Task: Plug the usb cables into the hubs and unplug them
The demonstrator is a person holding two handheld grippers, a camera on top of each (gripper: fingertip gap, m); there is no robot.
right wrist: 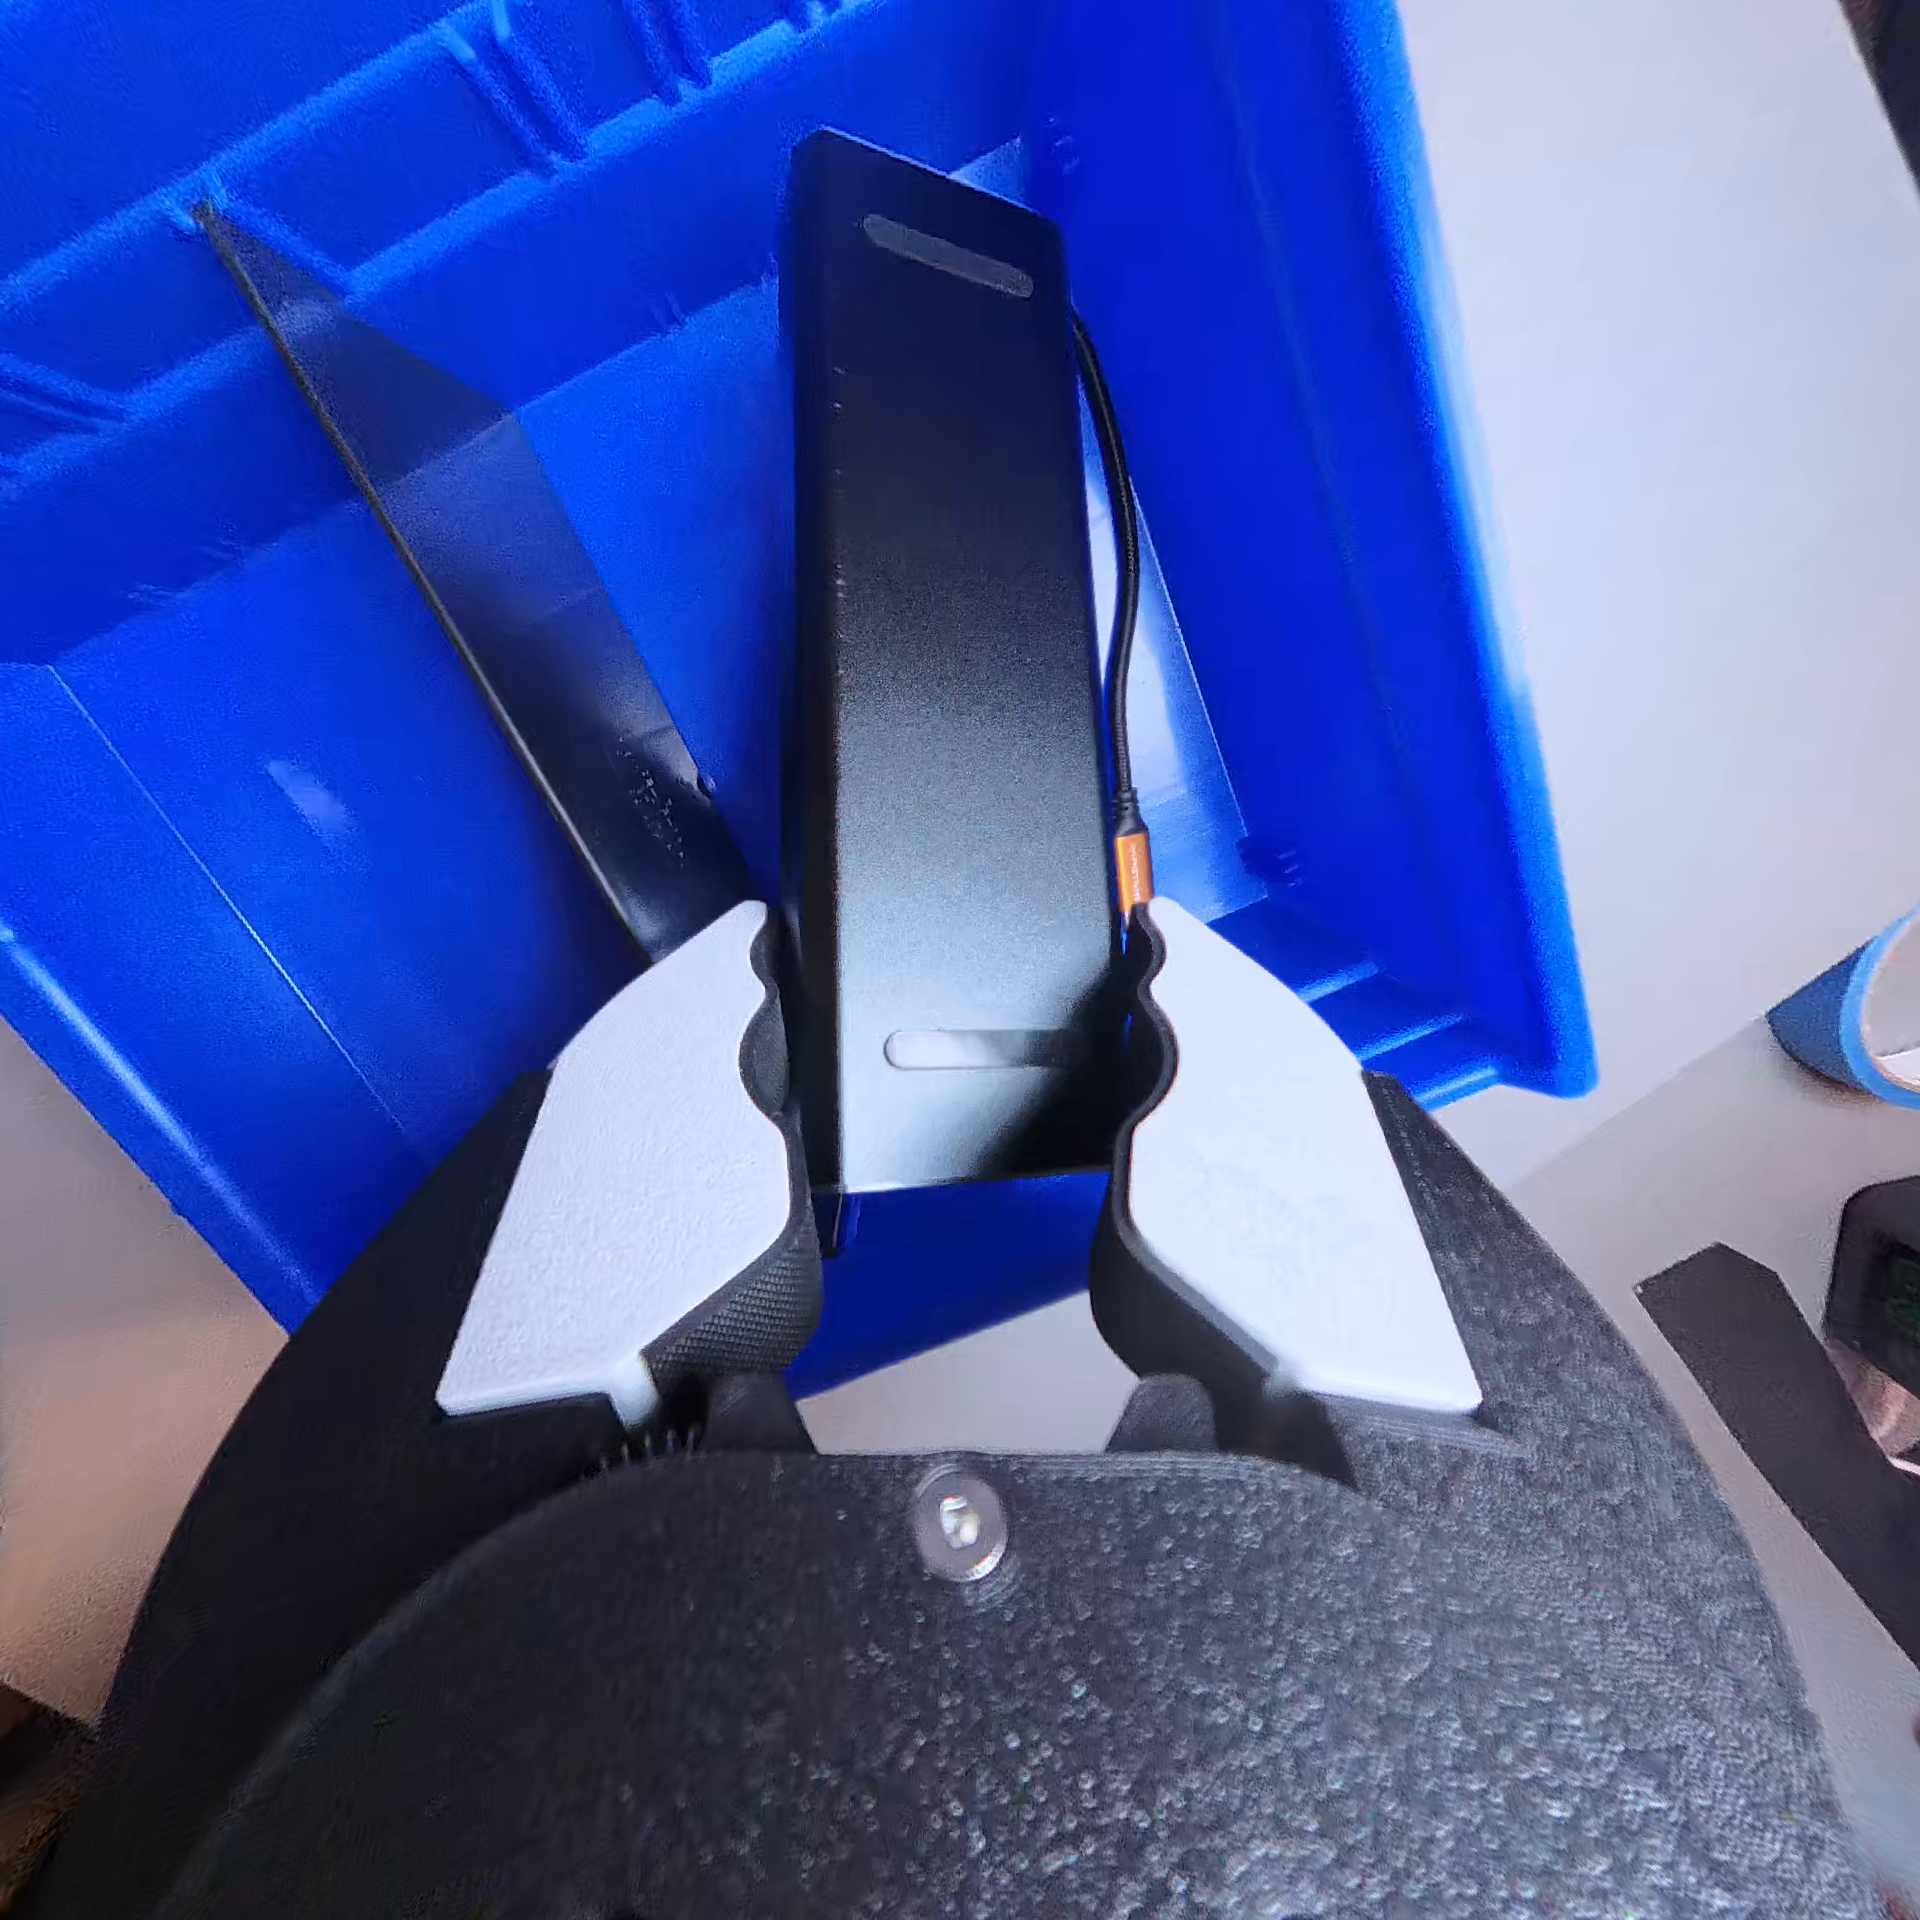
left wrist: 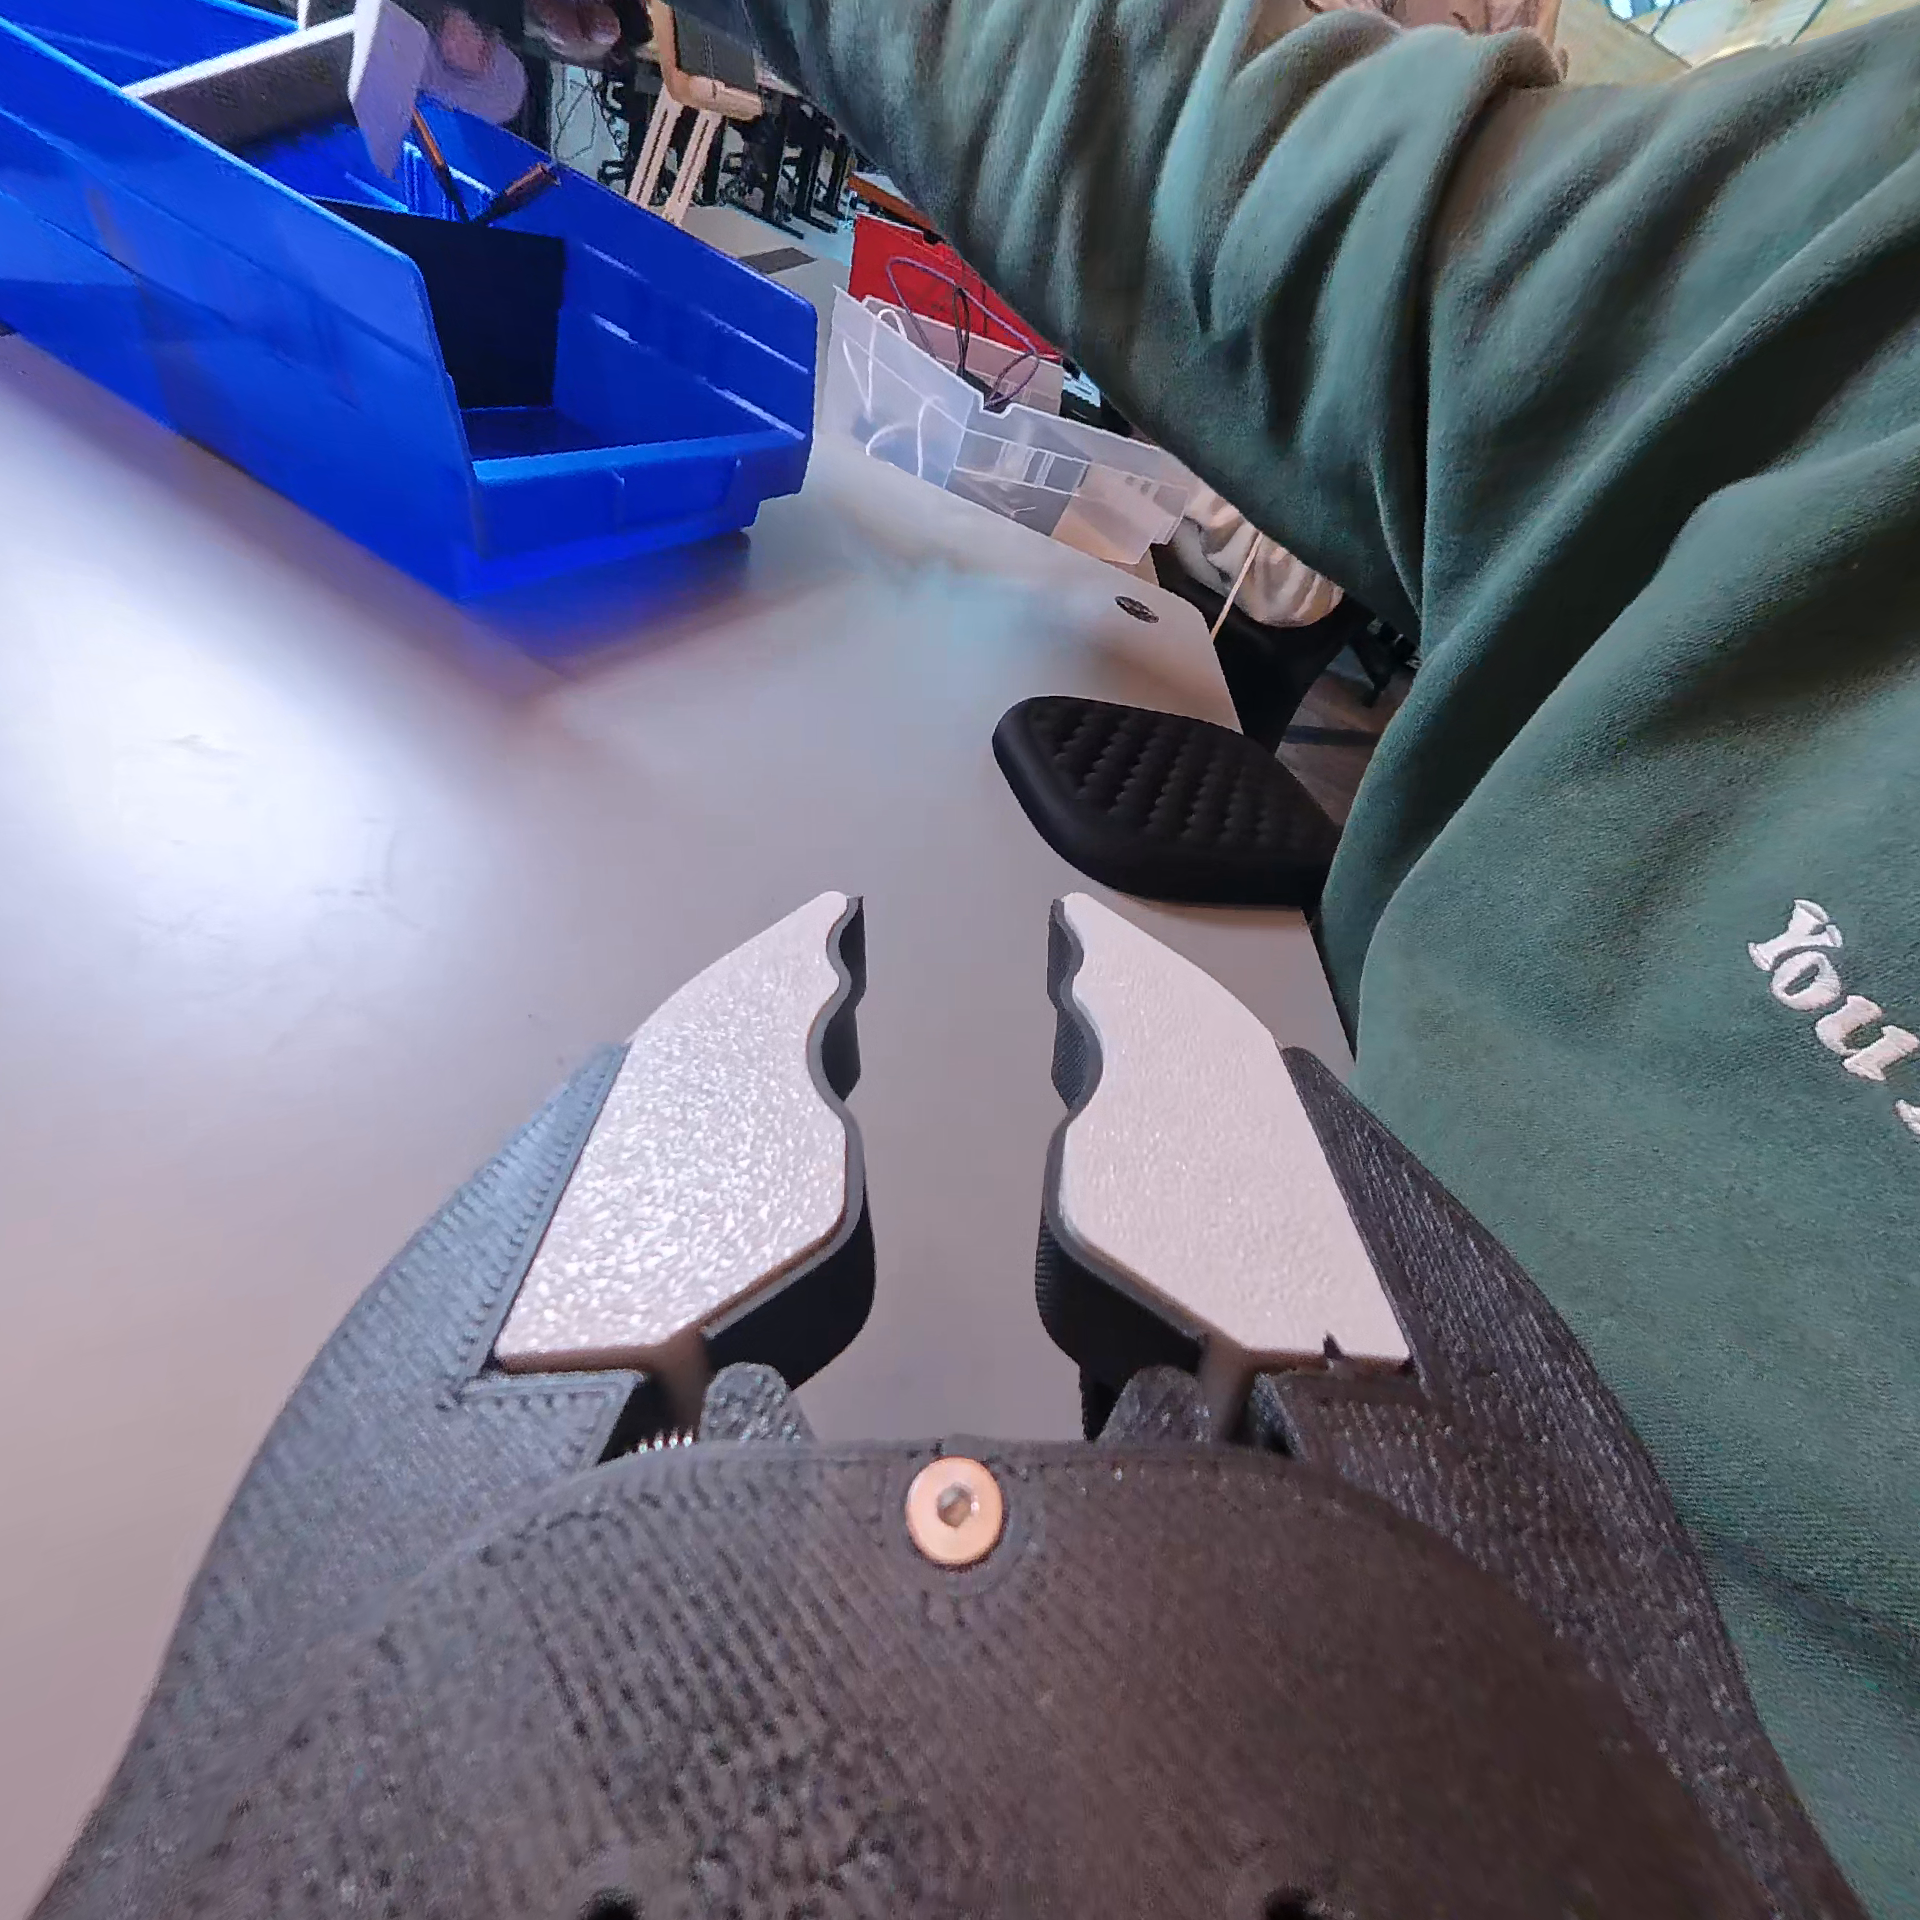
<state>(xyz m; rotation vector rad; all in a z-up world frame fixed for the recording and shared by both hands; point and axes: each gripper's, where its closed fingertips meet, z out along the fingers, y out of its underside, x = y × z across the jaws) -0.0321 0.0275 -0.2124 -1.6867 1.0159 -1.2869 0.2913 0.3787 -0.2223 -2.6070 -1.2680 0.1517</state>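
Your right gripper is over the blue bin, its fingers on either side of the black hub; your left gripper is spread apart over the grey table with nothing in it.

The hub stands in the bin with its near end between your right fingers; whether they actually clamp it cannot be told. A black cable with an orange plug runs along the hub's right side, the plug just beside your right fingertip. A black divider leans left of the hub. Your green sleeve crosses above the left gripper.
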